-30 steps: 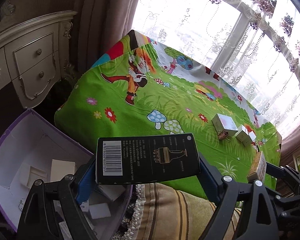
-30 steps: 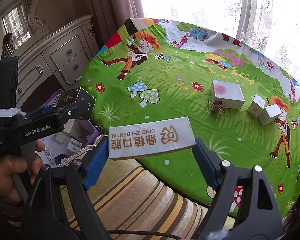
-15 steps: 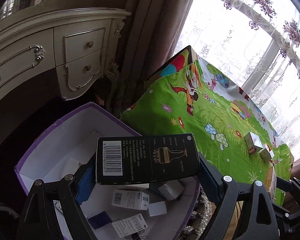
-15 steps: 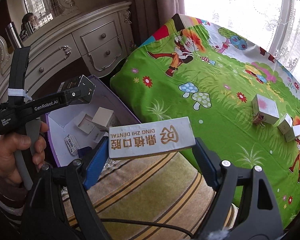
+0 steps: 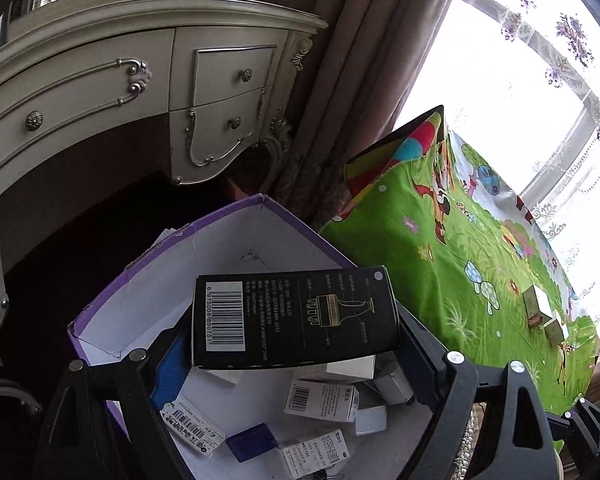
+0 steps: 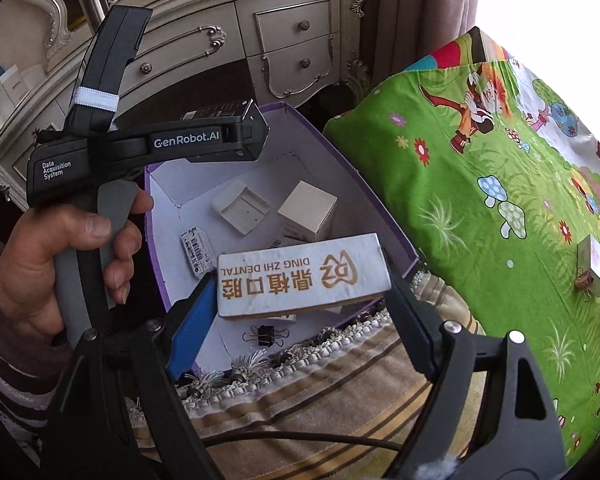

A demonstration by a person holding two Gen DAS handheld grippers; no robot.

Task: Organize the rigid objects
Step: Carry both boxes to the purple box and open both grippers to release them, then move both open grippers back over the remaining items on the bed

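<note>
1. The left claw (image 5: 296, 320) squeezes a black box (image 5: 294, 318), held over the purple bin (image 5: 308, 236) so it can drop in.
2. The right claw (image 6: 300, 284) grips a white box (image 6: 304, 276) near the bin's edge (maybe next to go).

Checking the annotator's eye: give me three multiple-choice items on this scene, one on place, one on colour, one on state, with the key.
1. The black box held by the left tongs hangs over:
A. the purple bin
B. the green tablecloth
C. the dresser

2. The bin's outer wall is:
A. green
B. purple
C. black

3. The right tongs are:
A. open and empty
B. shut on a binder clip
C. shut on the white dental box

Key: 1 A, small boxes in the bin lie below it; 2 B, purple rim shows; 3 C, both fingers press its ends.
</note>
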